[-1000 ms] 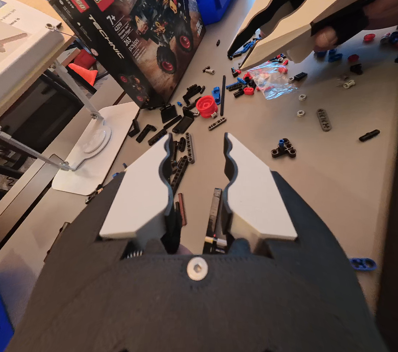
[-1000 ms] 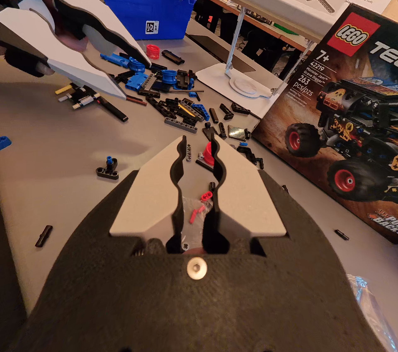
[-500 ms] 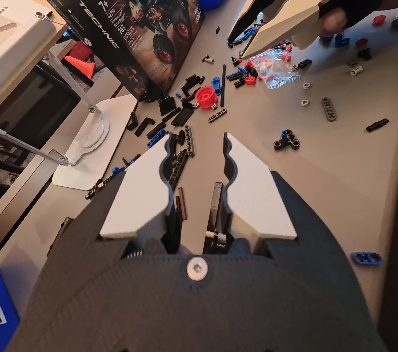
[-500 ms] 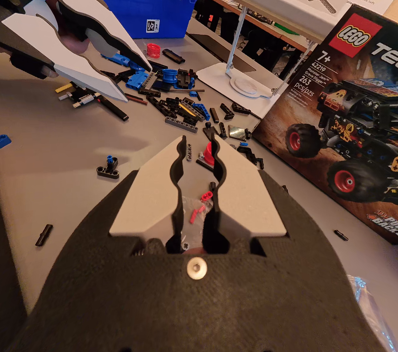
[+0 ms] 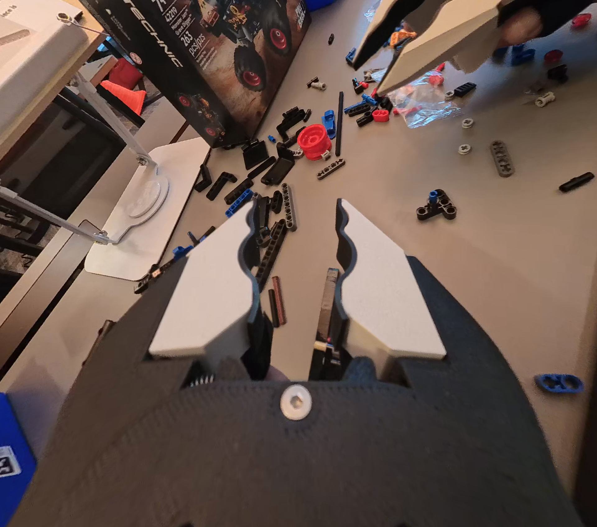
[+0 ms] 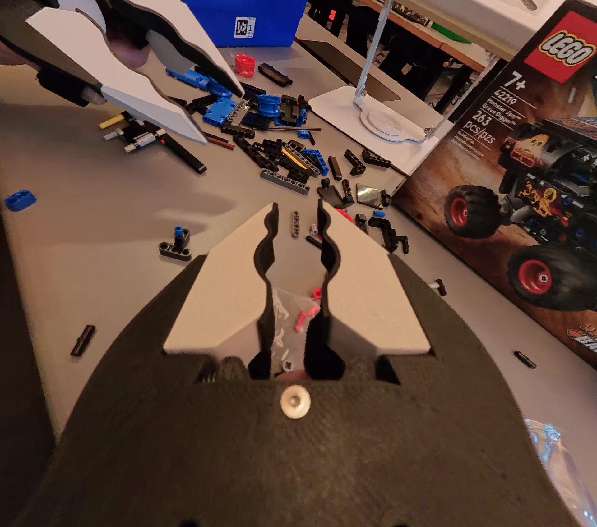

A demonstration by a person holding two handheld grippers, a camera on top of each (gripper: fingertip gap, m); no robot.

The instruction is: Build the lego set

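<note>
Here, your left tool (image 5: 294, 204) hangs released over the table (image 5: 452, 285), nothing between its fingers; loose lego pieces (image 5: 274, 221) lie scattered from 11 to 1 o'clock, a red wheel hub (image 5: 314, 142) beyond. Your right tool (image 6: 297, 209) also gapes empty above a clear bag (image 6: 290, 317). The lego box (image 6: 517, 188) stands at 2 o'clock, cut off by the frame edge.

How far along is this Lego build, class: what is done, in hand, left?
Done: only a small black piece with a blue pin. In hand: nothing; left gripper and right gripper are open, empty. Left: nearly everything, as loose parts cover the table.
</note>
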